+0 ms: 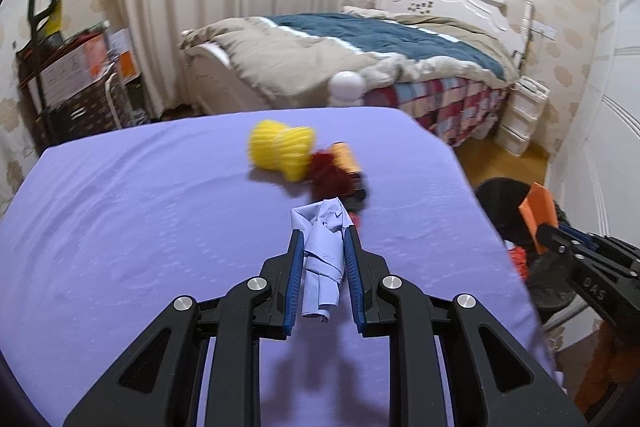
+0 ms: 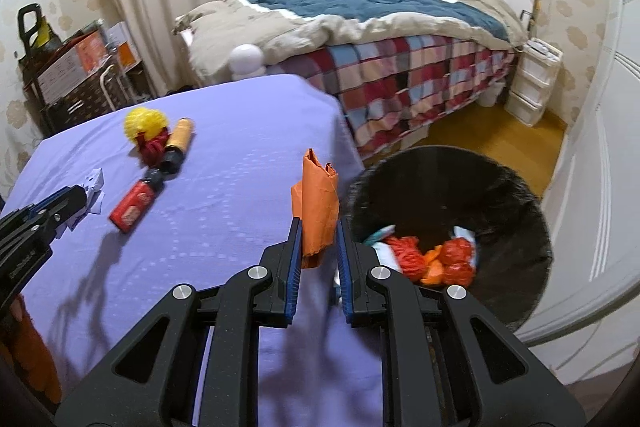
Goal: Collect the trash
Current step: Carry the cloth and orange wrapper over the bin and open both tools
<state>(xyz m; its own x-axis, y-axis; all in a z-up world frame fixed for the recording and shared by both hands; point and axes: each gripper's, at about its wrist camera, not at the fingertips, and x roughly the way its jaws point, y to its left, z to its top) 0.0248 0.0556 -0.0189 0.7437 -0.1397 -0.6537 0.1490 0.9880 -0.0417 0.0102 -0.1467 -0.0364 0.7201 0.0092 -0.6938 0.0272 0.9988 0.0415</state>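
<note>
Your left gripper is clamped on a crumpled pale blue paper, held just above the purple table; the paper runs the length of the blue pads and sticks out past the fingertips. Your right gripper is pinched on a folded orange paper that stands upright between its fingers, over the table's right edge.

Beside that edge, on the floor, sits the black trash bin, lined with a dark bag. Inside it lie red and orange crumpled scraps and something white and teal, partly hidden.

Farther out on the table the rest of the trash waits in a loose cluster: a red wrapper nearest your left gripper, then a small black piece, a dark red tangle, an orange cylinder with a black end, and a yellow foam net at the far end, touching the tangle.

Beyond the table's far edge stand a bed with a checked cover and teal-and-beige quilt, and a white round lamp.
</note>
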